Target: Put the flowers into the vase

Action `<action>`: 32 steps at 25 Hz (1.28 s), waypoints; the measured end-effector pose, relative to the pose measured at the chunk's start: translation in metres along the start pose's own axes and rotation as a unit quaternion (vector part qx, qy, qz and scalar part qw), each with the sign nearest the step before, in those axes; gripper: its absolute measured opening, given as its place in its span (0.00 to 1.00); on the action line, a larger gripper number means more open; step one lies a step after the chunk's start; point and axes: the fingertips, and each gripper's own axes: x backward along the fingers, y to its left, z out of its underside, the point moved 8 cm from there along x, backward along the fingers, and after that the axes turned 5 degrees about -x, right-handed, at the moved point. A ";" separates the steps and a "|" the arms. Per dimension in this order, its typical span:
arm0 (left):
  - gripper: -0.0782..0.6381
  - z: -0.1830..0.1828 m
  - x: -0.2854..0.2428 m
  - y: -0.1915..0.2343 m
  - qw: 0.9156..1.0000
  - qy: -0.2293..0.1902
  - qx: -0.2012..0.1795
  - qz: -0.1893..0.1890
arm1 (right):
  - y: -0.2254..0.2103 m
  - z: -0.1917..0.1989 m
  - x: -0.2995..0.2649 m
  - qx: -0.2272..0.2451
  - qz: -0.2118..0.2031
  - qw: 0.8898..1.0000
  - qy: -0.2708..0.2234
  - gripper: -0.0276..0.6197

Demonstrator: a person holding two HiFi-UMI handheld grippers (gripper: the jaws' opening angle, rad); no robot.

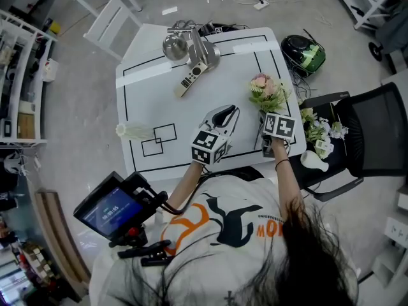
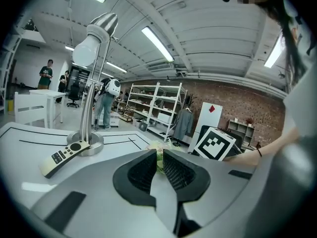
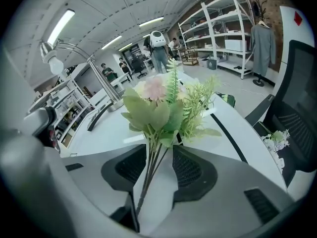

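A small bouquet of pink and green flowers [image 1: 268,93] lies on the white table [image 1: 159,101] near its right edge. My right gripper [image 1: 266,115] is at the stem end. In the right gripper view the thin stems [image 3: 151,167] run between its open jaws [image 3: 159,150], close to the left pad, and neither pad presses on them. My left gripper [image 1: 228,111] hovers over the table's middle front. Its jaws [image 2: 159,155] are shut with nothing between them. A pale vase [image 1: 135,131] lies on its side near the table's left edge.
A chrome desk lamp [image 1: 191,46] and a remote [image 1: 189,78] sit at the table's far side. More white flowers [image 1: 319,129] rest on a black chair [image 1: 376,132] to the right. A green and black device [image 1: 304,53] lies on the floor.
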 end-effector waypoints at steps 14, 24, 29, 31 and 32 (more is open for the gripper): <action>0.16 -0.001 0.002 0.014 0.999 0.002 0.010 -0.036 | -0.006 -0.006 -0.008 -0.080 -0.047 0.995 0.021 0.12; 0.16 -0.005 0.014 0.018 0.999 -0.002 0.001 -0.053 | -0.001 -0.016 0.009 -0.105 -0.090 0.990 -0.039 0.10; 0.16 -0.002 0.029 0.023 0.998 -0.003 0.006 -0.064 | 0.007 -0.018 0.024 -0.108 -0.115 0.984 -0.081 0.10; 0.16 -0.002 0.037 0.025 0.998 -0.006 0.006 -0.068 | 0.013 -0.022 0.032 -0.106 -0.125 0.981 -0.102 0.10; 0.16 -0.002 0.042 0.025 0.998 -0.008 0.007 -0.070 | 0.017 -0.024 0.037 -0.106 -0.130 0.980 -0.112 0.10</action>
